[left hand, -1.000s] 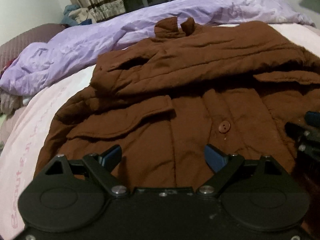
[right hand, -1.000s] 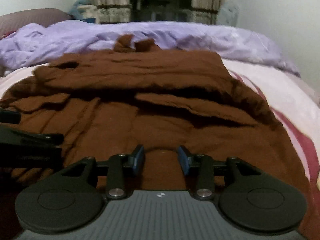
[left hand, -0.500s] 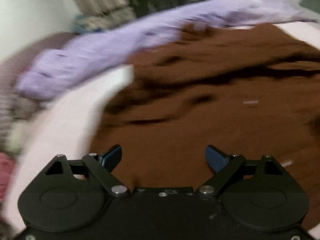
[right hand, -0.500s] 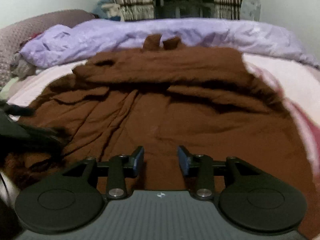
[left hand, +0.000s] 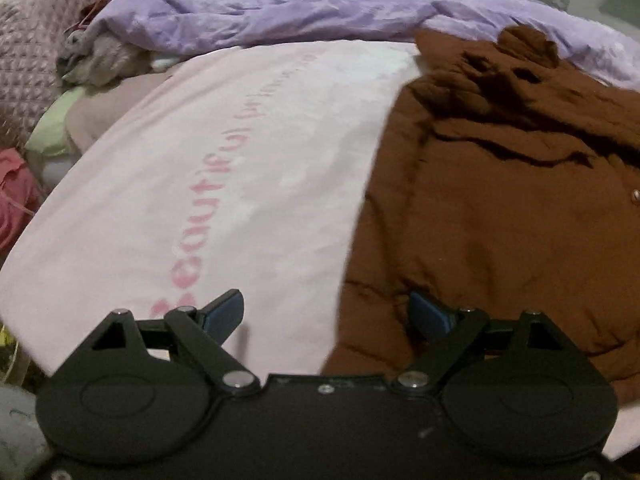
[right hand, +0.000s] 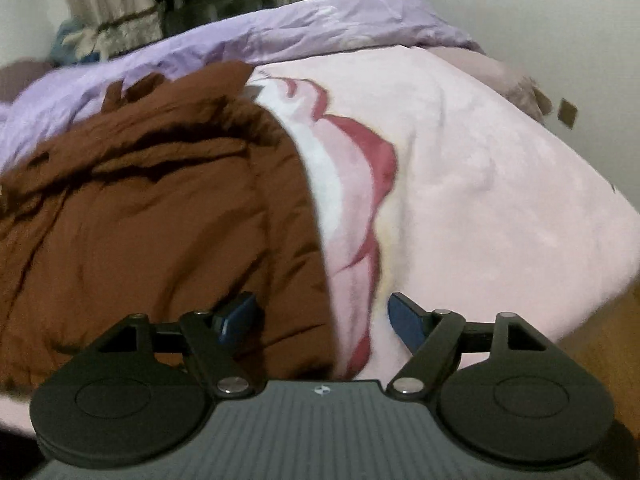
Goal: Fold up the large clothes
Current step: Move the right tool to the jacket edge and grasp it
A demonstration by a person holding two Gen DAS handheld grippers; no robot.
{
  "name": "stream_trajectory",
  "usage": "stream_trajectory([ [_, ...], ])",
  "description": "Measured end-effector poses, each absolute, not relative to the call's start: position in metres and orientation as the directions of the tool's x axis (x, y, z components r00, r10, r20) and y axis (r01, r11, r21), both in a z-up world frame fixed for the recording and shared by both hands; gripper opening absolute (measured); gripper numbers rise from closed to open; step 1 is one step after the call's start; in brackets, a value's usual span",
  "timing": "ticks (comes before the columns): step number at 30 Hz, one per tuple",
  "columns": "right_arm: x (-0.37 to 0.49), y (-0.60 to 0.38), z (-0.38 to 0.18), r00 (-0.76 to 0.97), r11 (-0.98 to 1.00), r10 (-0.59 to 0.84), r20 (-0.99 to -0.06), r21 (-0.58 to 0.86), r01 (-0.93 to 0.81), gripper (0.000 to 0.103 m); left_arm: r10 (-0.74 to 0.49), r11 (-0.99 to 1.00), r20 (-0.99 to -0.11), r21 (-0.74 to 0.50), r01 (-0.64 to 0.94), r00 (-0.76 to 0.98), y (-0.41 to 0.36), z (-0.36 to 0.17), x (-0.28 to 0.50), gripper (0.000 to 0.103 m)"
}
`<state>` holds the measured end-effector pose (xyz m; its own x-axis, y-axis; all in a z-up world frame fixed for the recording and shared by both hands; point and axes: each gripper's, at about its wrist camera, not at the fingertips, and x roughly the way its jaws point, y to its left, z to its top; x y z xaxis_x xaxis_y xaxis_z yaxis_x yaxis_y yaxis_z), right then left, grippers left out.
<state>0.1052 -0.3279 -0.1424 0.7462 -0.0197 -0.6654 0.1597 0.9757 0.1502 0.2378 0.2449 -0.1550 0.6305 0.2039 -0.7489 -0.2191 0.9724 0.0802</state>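
One brown coat (left hand: 500,216), padded and quilted with soft creases, lies flat on the bed, collar end toward the far purple duvet (left hand: 304,4), hem toward the cameras, so its long axis runs from near to far. Upper part looks folded over itself, with dark shadowed folds and a small round snap (left hand: 635,196) visible on the front. Fabric is matte and slightly puffy; the collar (right hand: 132,88) sticks up as two small tabs. Under it is a pale pink bedsheet (left hand: 224,184), smooth, with pink lettering in the left wrist view and a red and white print (right hand: 360,168) in the right wrist view. Left gripper (left hand: 326,312) has jaws wide apart with nothing clamped, straddling the coat's left edge: one blue pad over the sheet, the other over the brown fabric. Right gripper (right hand: 322,316) has jaws opening, nothing pinched between them, straddling the coat's right edge in the same way. Purple duvet is shiny and crumpled across the far side of the bed. Textured mauve pillow (left hand: 28,64) at far left, curtains (right hand: 116,8) behind.
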Motion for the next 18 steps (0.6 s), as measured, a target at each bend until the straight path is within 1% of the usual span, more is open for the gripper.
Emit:
stream_trajectory([
  [2, 0.103, -0.320, -0.140, 0.747, 0.984, -0.019, -0.665, 0.122, 0.134, 0.086, 0.202, 0.974, -0.746, 0.087, -0.209, 0.634, 0.243, -0.153, 0.238, 0.091],
  [3, 0.101, -0.318, -0.138, 0.750, 0.986, 0.005, -0.661, 0.129, 0.108, 0.080, 0.184, 0.978, -0.750, 0.077, -0.192, 0.636, 0.243, -0.151, 0.233, 0.091],
  [4, 0.096, -0.319, -0.135, 0.754, 0.985, 0.038, -0.656, 0.150, 0.082, 0.078, 0.158, 0.983, -0.755, 0.059, -0.173, 0.637, 0.242, -0.150, 0.231, 0.091],
  [6, 0.095, -0.318, -0.137, 0.754, 0.983, 0.082, -0.651, 0.178, 0.046, 0.080, 0.080, 0.992, -0.776, -0.003, -0.130, 0.626, 0.237, -0.151, 0.227, 0.091],
  [8, 0.101, -0.320, -0.144, 0.739, 0.982, 0.074, -0.670, 0.179, 0.063, 0.083, -0.002, 0.994, -0.792, -0.070, -0.088, 0.611, 0.231, -0.158, 0.227, 0.091],
  [10, 0.102, -0.321, -0.144, 0.750, 0.977, 0.079, -0.657, 0.201, 0.074, 0.084, 0.023, 0.996, -0.782, -0.032, -0.078, 0.623, 0.223, -0.162, 0.227, 0.094],
  [11, 0.103, -0.321, -0.144, 0.748, 0.976, 0.081, -0.659, 0.203, 0.073, 0.083, 0.025, 0.997, -0.780, -0.030, -0.077, 0.626, 0.221, -0.163, 0.227, 0.094],
  [12, 0.104, -0.319, -0.144, 0.748, 0.977, 0.081, -0.659, 0.201, 0.072, 0.080, 0.016, 0.996, -0.778, -0.046, -0.081, 0.628, 0.223, -0.164, 0.229, 0.094],
  [14, 0.105, -0.319, -0.145, 0.755, 0.978, 0.083, -0.651, 0.199, 0.064, 0.071, 0.002, 0.993, -0.773, -0.075, -0.094, 0.634, 0.226, -0.164, 0.231, 0.093],
  [15, 0.105, -0.319, -0.146, 0.759, 0.978, 0.083, -0.646, 0.200, 0.063, 0.060, 0.001, 0.992, -0.770, -0.079, -0.097, 0.638, 0.227, -0.164, 0.231, 0.088],
  [16, 0.105, -0.320, -0.147, 0.764, 0.975, 0.093, -0.639, 0.212, 0.058, 0.042, -0.001, 0.992, -0.767, -0.083, -0.098, 0.642, 0.226, -0.164, 0.230, 0.087],
  [17, 0.104, -0.321, -0.146, 0.768, 0.971, 0.113, -0.630, 0.235, 0.050, 0.035, -0.001, 0.992, -0.762, -0.083, -0.096, 0.647, 0.225, -0.163, 0.229, 0.080],
  [18, 0.103, -0.322, -0.146, 0.771, 0.965, 0.135, -0.622, 0.259, 0.040, 0.027, 0.003, 0.992, -0.754, -0.079, -0.095, 0.657, 0.226, -0.160, 0.226, 0.065],
])
